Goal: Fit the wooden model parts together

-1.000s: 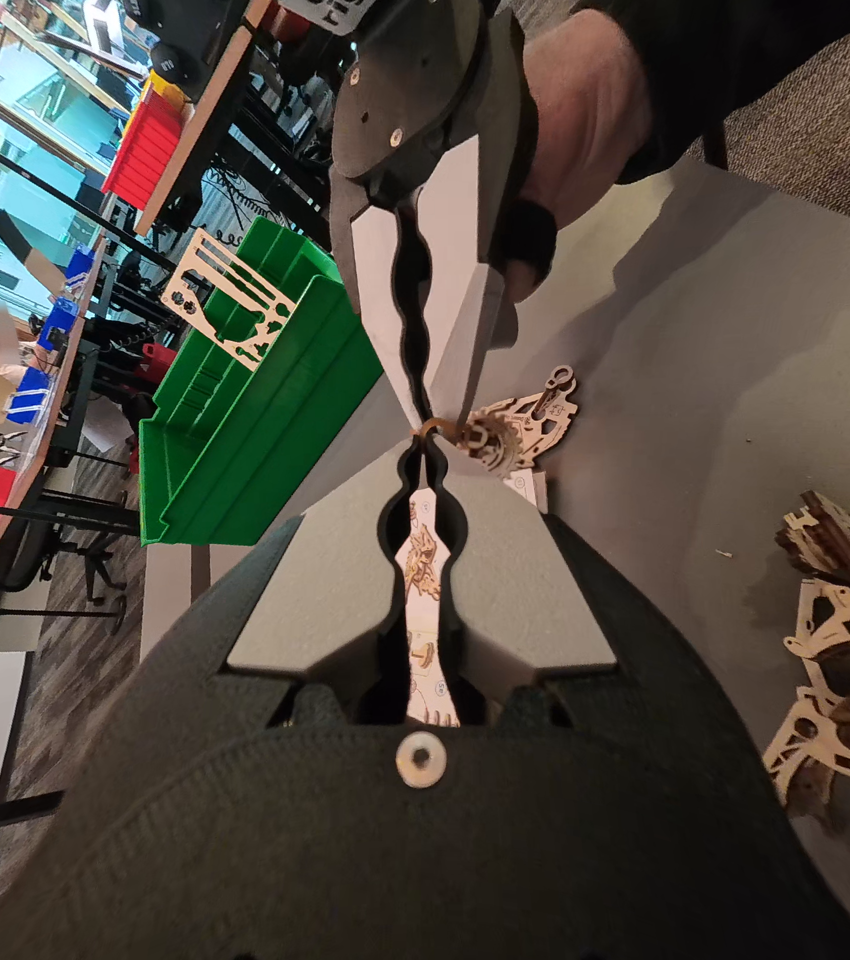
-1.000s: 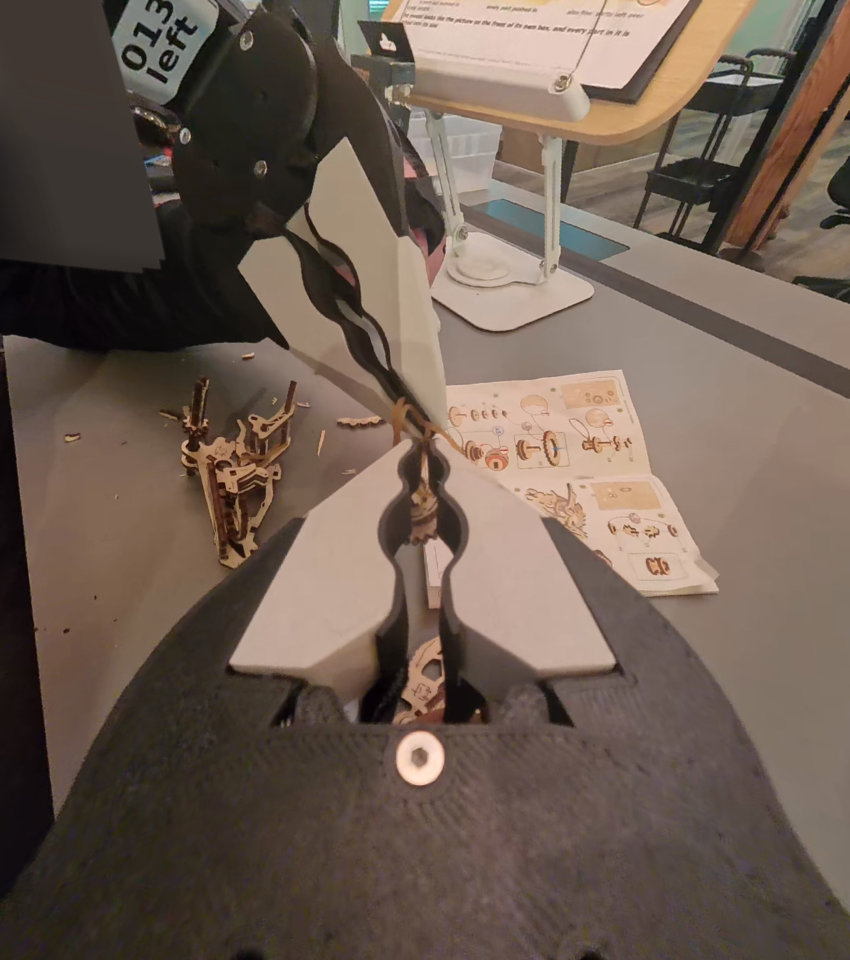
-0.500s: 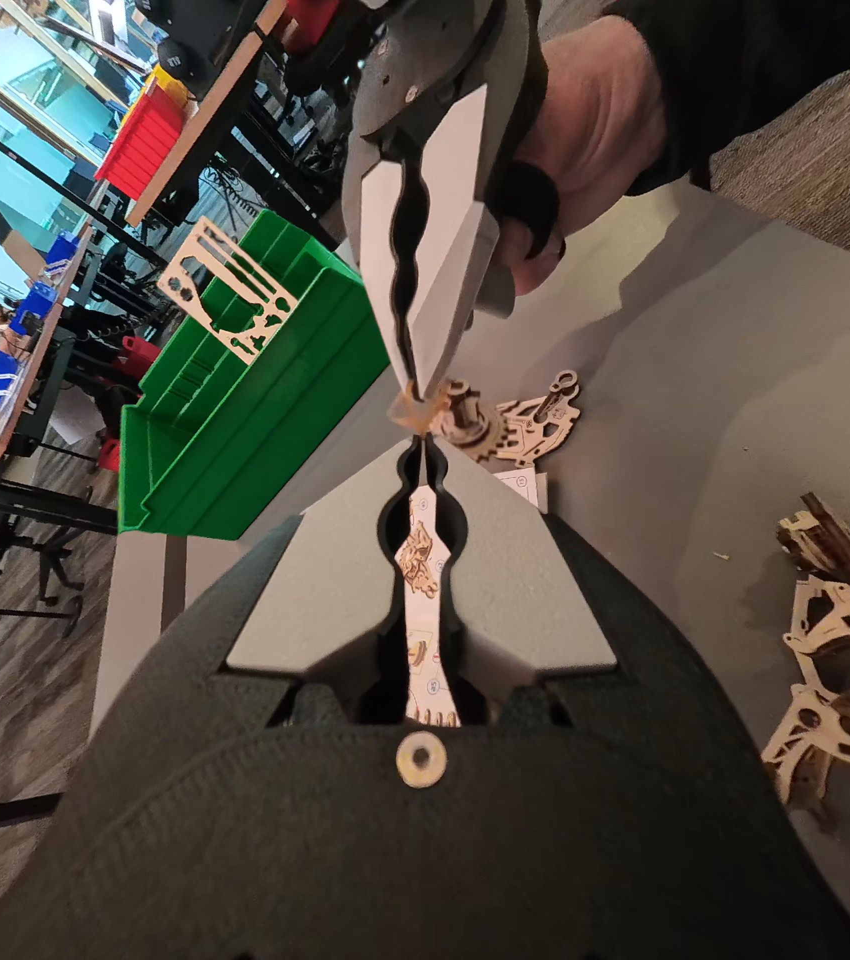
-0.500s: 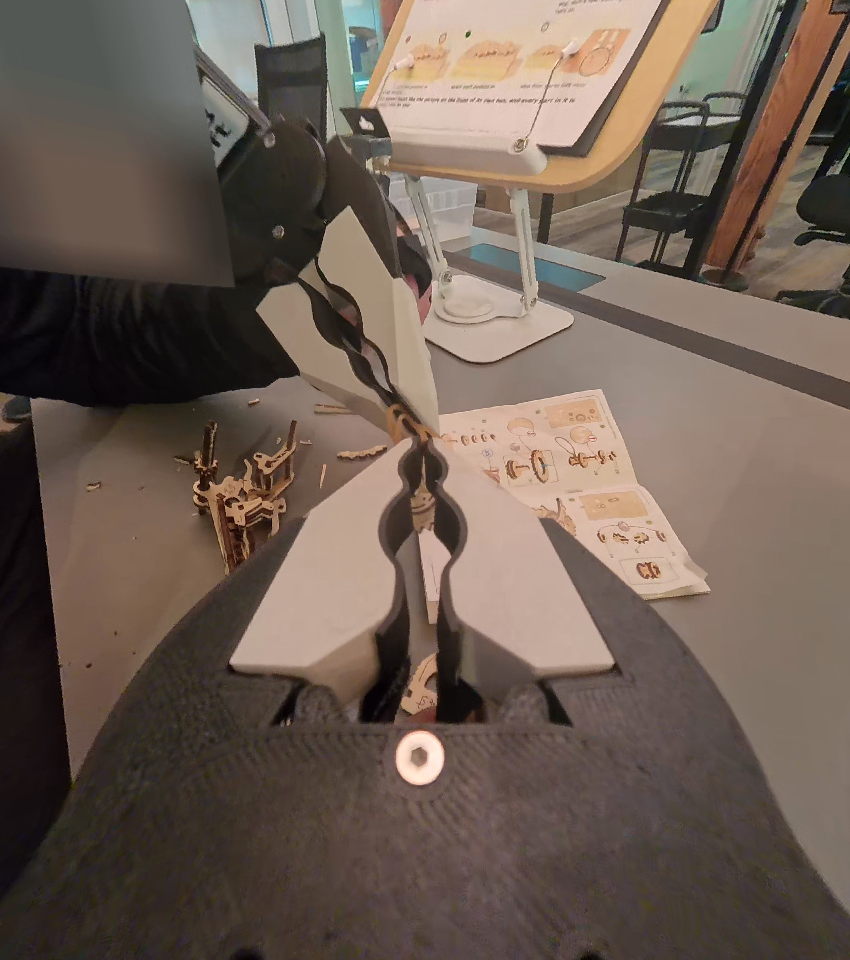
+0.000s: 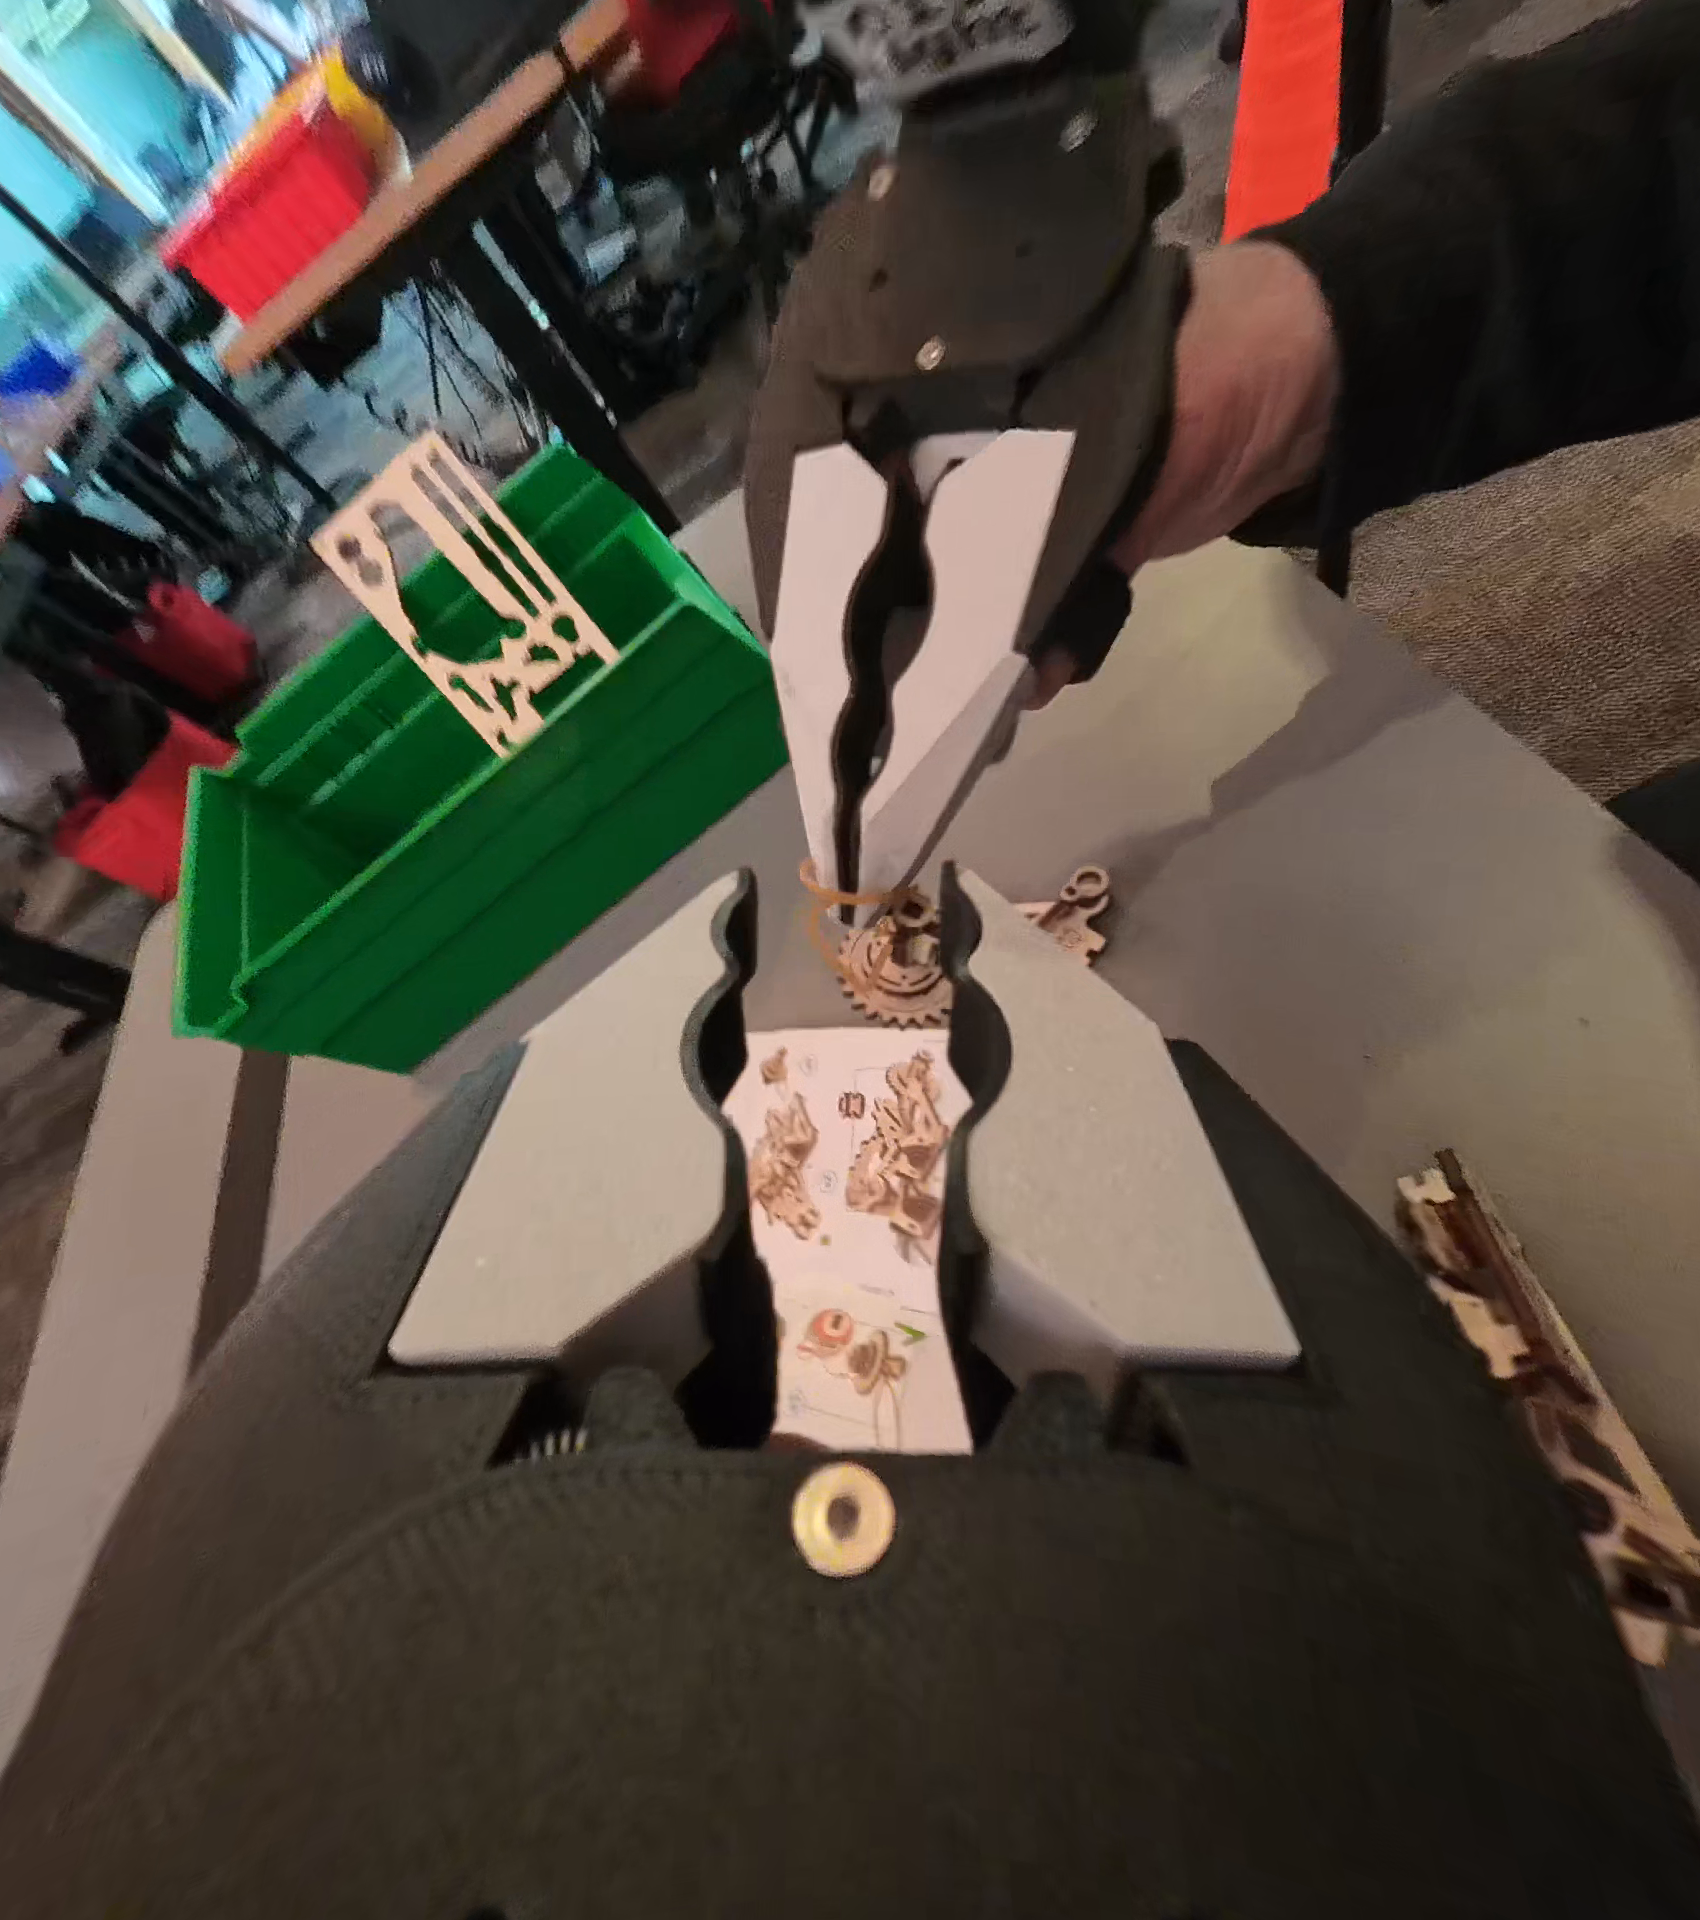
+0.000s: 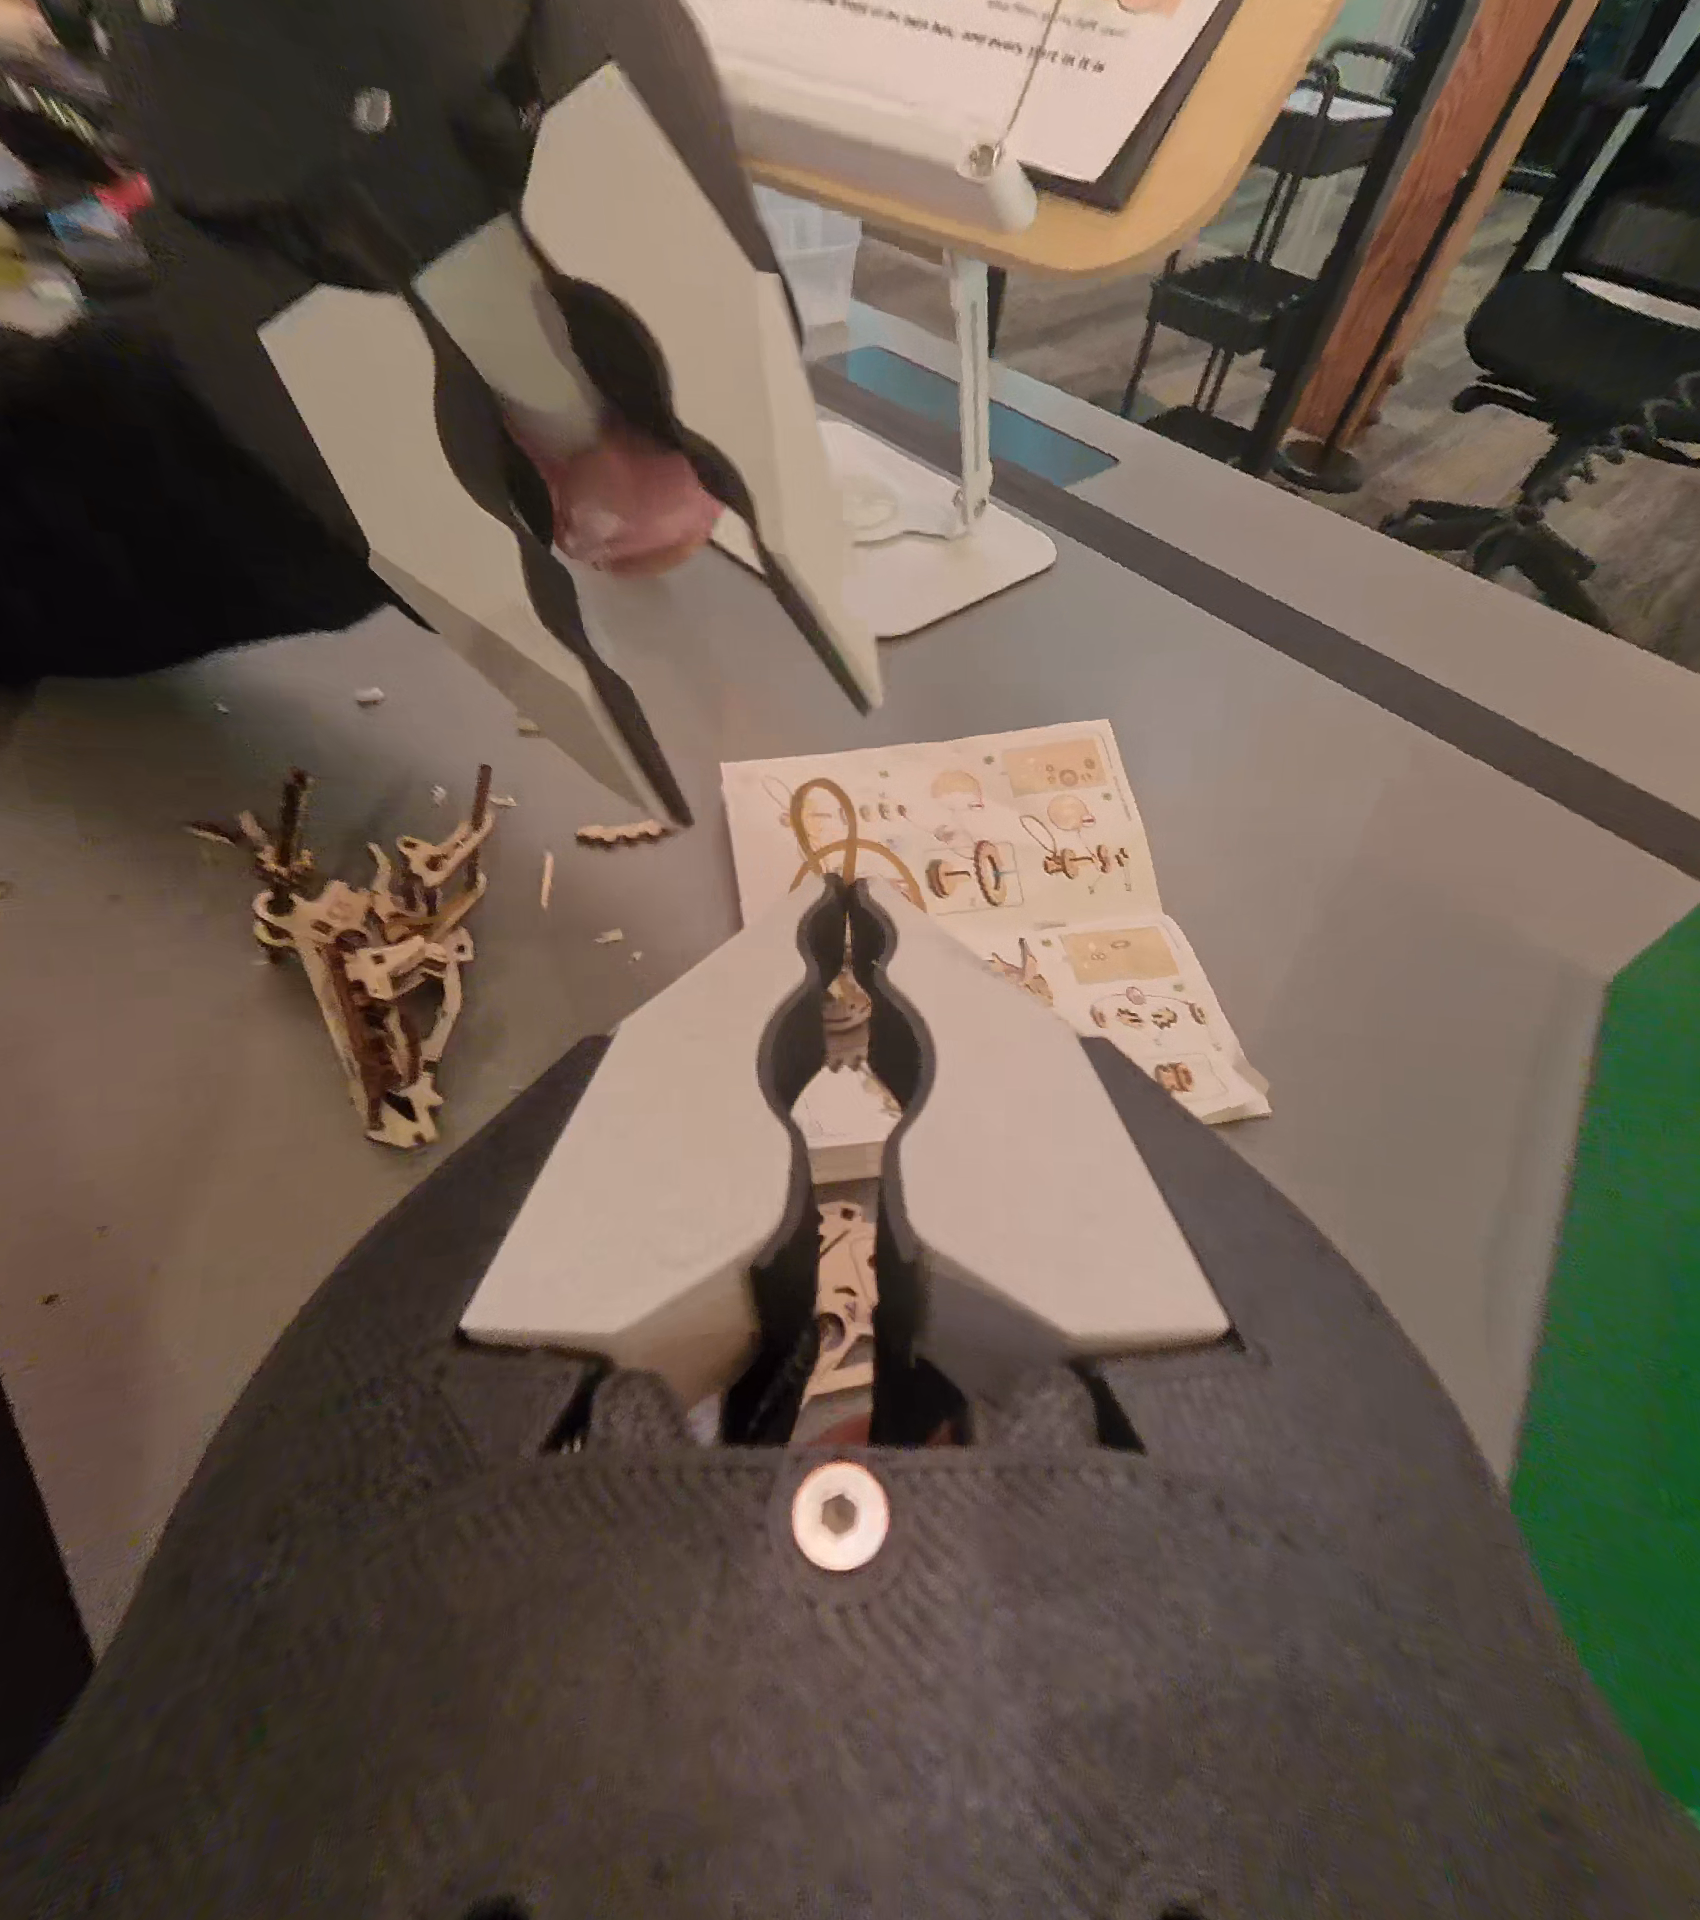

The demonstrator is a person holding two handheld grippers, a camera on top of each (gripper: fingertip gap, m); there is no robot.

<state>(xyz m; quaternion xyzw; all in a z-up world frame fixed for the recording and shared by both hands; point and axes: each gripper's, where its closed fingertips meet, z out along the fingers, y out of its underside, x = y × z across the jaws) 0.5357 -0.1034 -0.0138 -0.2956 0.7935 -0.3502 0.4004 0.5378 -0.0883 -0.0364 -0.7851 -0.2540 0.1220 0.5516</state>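
Observation:
My right gripper (image 6: 841, 894) is shut on a tan rubber band (image 5: 825, 891), and a small wooden gear wheel (image 5: 893, 971) hangs at its tips. The gear also shows between the fingers in the right wrist view (image 6: 841, 1023). My left gripper (image 5: 846, 883) is open and empty, with its jaws either side of the right gripper's tips (image 5: 851, 904). In the right wrist view the left gripper (image 6: 765, 756) stands open, above and behind the band. A partly built wooden model (image 6: 368, 977) lies on the grey table (image 6: 1345, 831).
An instruction sheet (image 6: 1064, 894) lies under the grippers. A green bin (image 5: 472, 862) holding a cut wooden sheet (image 5: 461, 603) stands at the table's edge. A flat wooden piece (image 5: 1074, 920) lies beside the gear. A white document stand (image 6: 950, 540) is at the back. Both grippers' tips are close together, under 4 cm apart.
My left gripper has opened, let go of the rubber band and drawn back a little. My right gripper still holds the band with the gear.

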